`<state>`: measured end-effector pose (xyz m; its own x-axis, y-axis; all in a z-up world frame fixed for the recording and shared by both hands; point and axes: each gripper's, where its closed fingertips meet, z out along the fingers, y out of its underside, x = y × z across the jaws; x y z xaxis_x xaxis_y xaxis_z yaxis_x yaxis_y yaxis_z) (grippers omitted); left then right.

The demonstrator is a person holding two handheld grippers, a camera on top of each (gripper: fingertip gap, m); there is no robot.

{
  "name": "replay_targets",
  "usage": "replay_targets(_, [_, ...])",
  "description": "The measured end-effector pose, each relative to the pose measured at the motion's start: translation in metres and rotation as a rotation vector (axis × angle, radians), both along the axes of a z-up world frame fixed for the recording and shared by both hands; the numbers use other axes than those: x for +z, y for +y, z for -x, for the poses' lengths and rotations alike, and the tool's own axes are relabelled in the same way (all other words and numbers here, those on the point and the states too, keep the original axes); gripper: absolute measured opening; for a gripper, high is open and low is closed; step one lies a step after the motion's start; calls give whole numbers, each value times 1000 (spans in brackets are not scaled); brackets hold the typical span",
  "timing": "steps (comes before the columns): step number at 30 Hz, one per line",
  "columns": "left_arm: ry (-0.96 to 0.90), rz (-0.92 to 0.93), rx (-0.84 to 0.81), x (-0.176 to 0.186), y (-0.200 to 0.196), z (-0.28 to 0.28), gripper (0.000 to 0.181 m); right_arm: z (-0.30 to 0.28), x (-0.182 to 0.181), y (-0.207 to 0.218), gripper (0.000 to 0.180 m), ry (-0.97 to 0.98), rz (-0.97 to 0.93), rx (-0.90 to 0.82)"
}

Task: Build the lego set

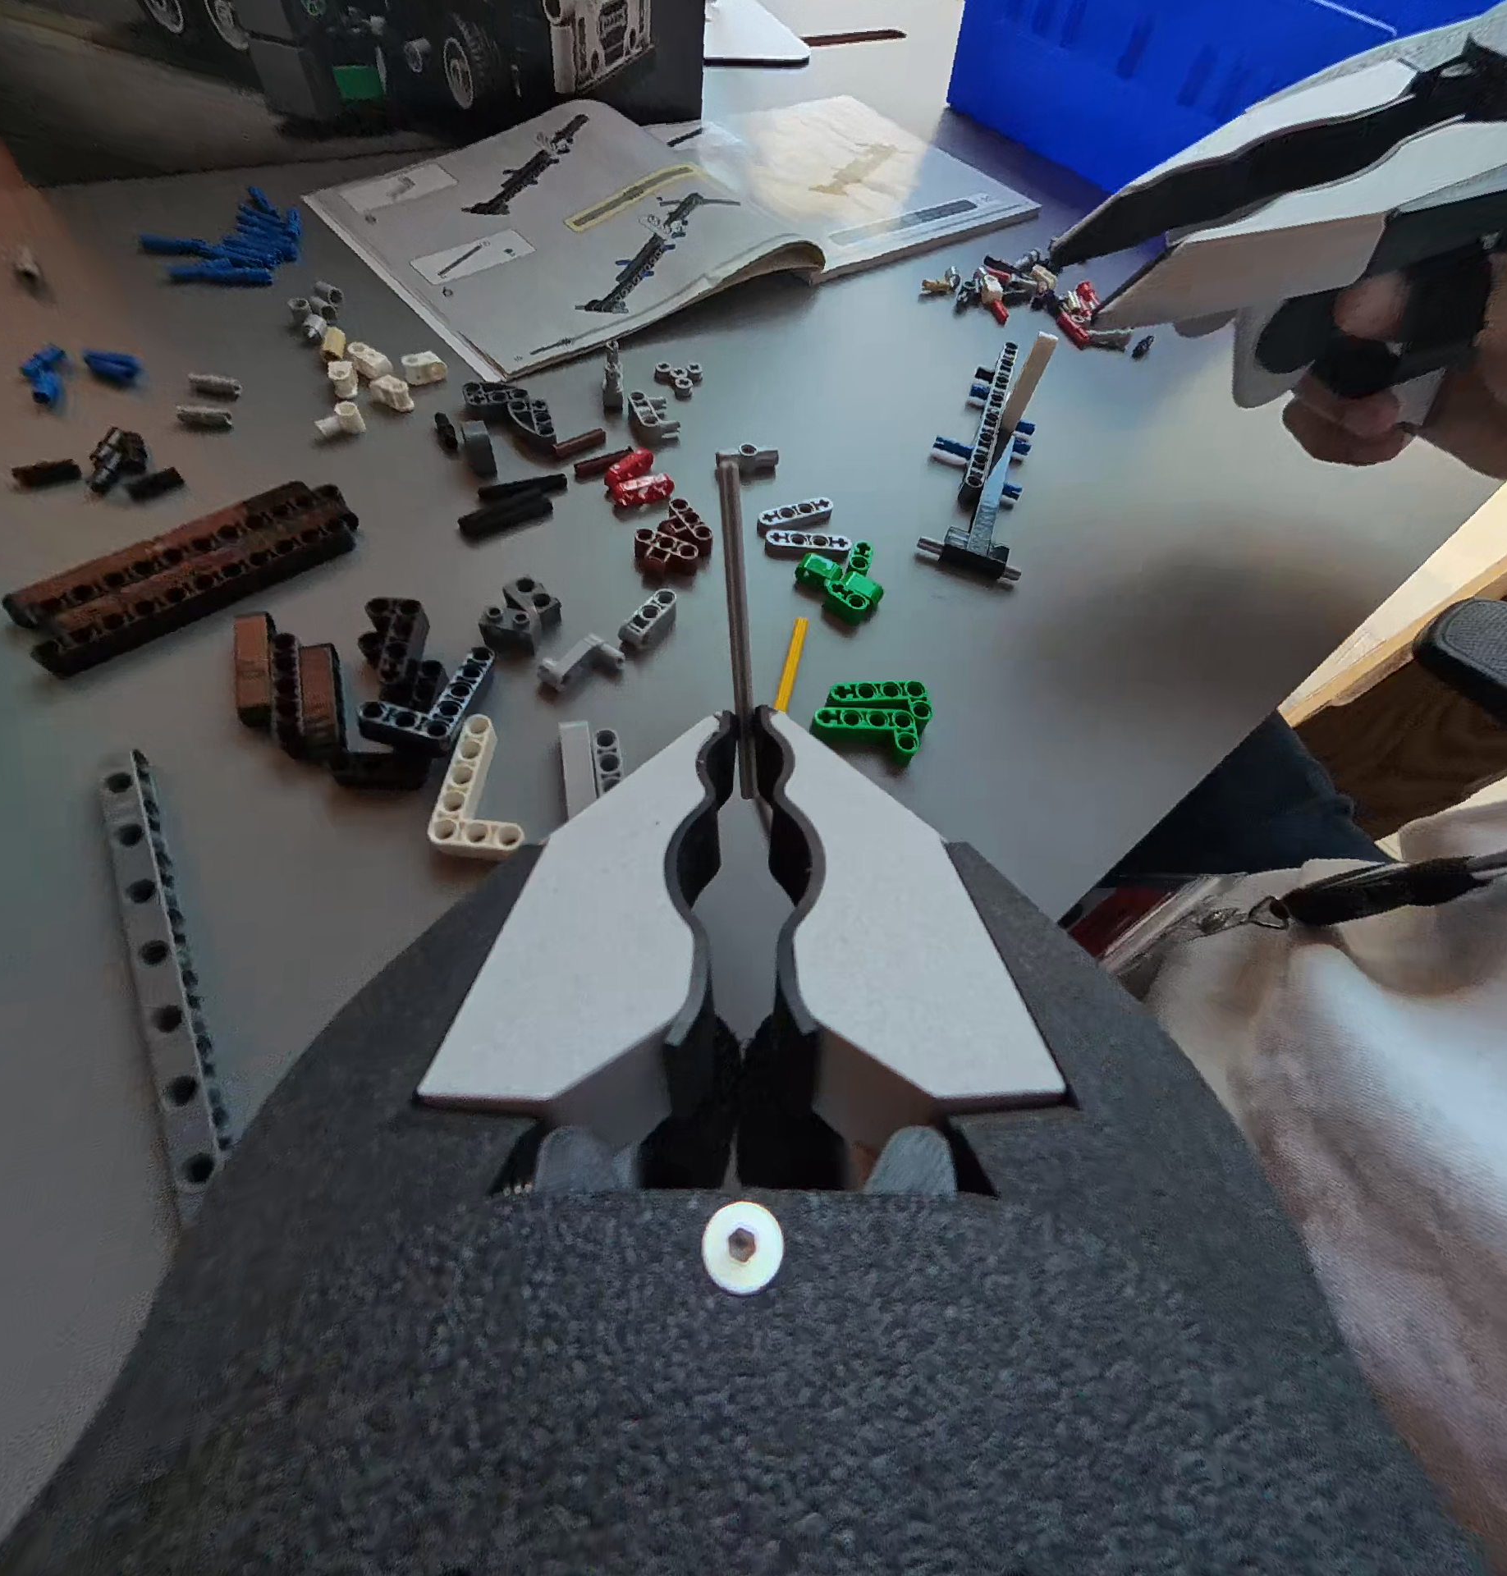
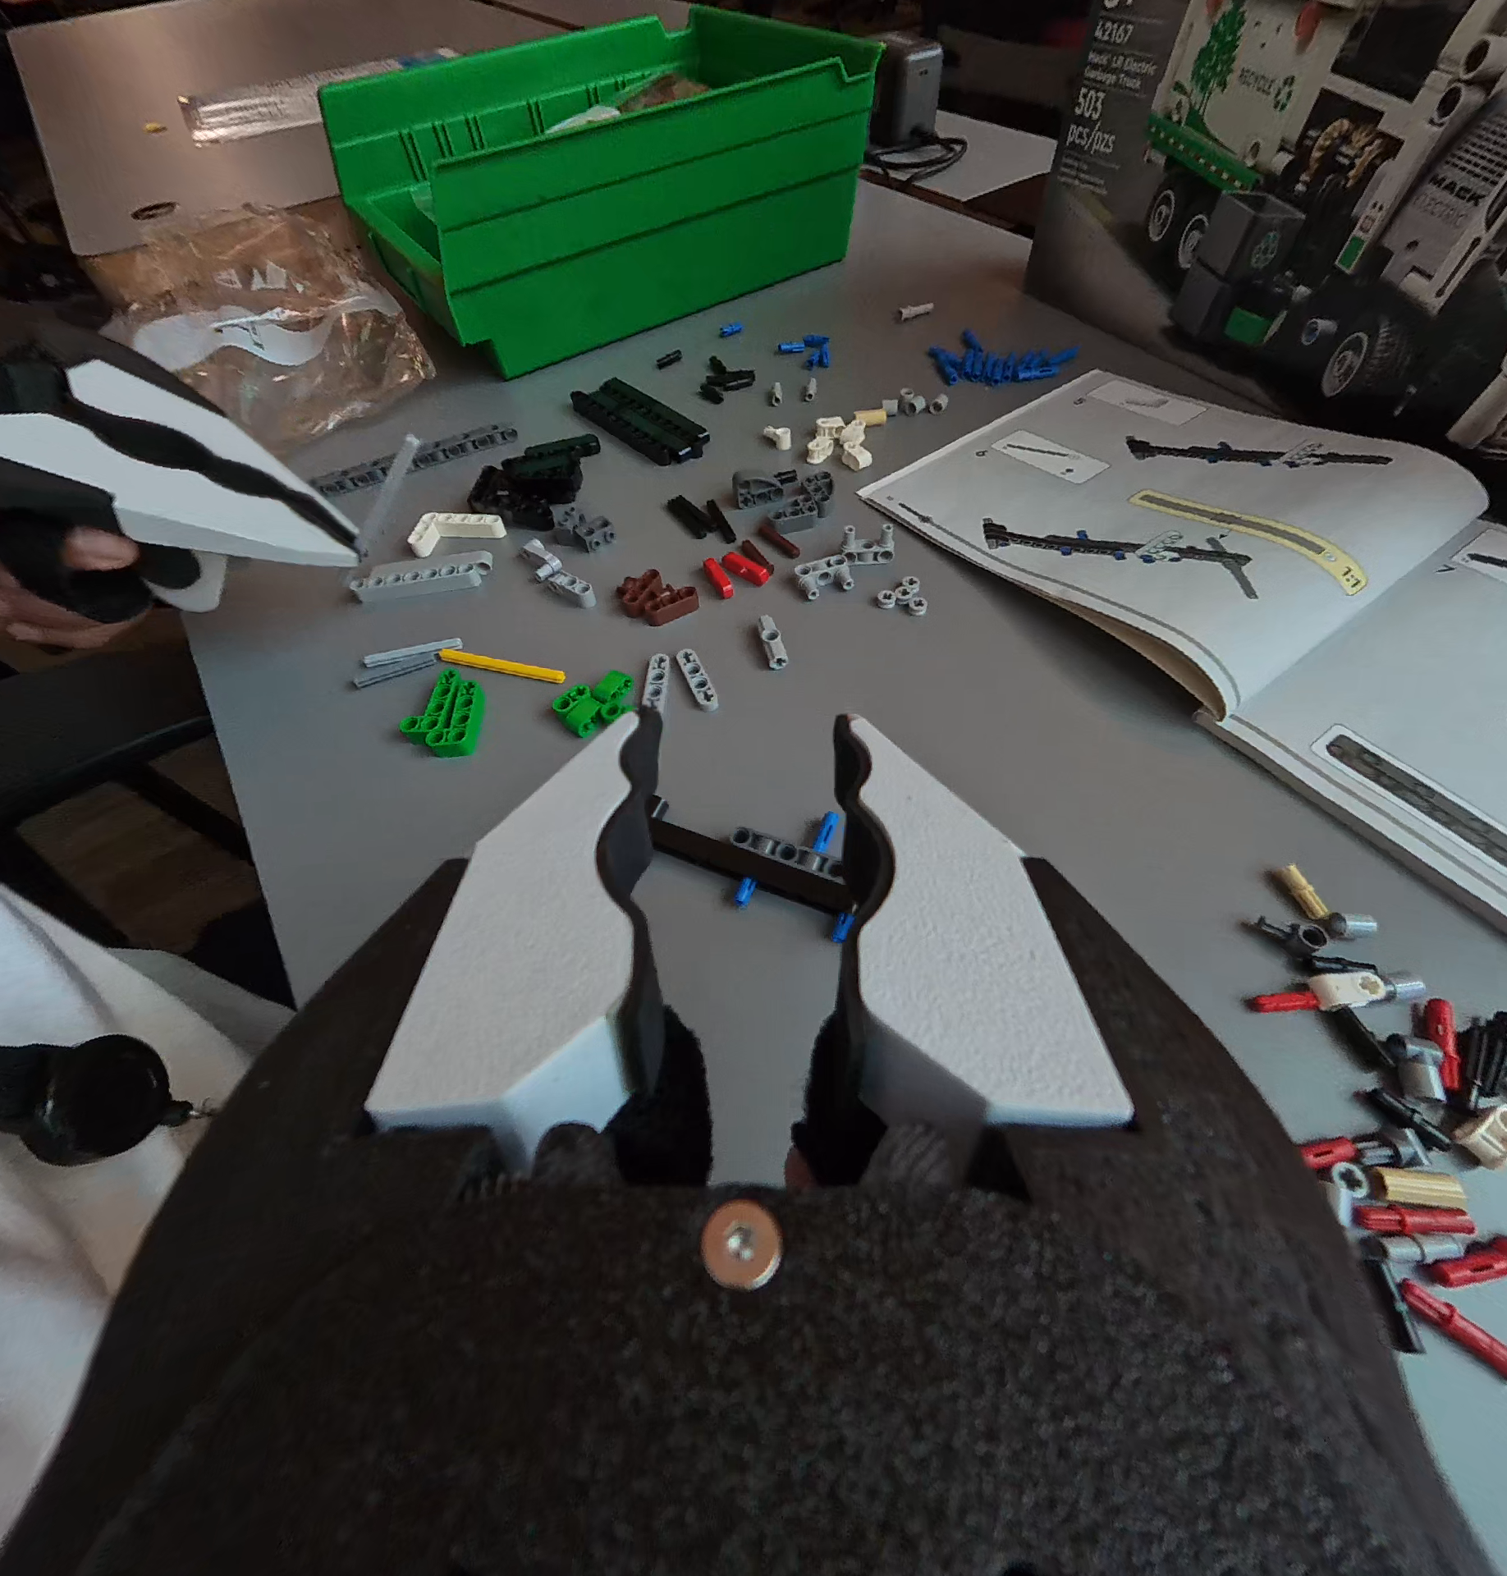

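Lego axle (image 1: 737,597) pinched by left fingers (image 1: 716,742); right fingers (image 2: 852,750) spread wide, empty.

The right gripper's pale fingers (image 2: 554,921) are hiding both ends of a black studded beam with blue pins (image 2: 759,861), while the frame edge is cropping the open instruction booklet (image 2: 1228,546).

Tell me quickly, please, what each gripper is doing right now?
Left gripper: shut on a grey axle.
Right gripper: open, holding nothing, above a black beam with blue pins.
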<state>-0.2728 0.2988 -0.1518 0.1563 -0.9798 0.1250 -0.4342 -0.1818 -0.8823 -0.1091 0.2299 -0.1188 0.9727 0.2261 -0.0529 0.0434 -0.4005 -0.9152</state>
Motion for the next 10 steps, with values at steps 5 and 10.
replay_targets(5, [-69,162,21,7,-4,-1,3,-9,0,12,41,-16,49,-33])
replay_targets(10, [-113,211,-12,27,3,-16,3,-18,3,30,38,16,82,-21])
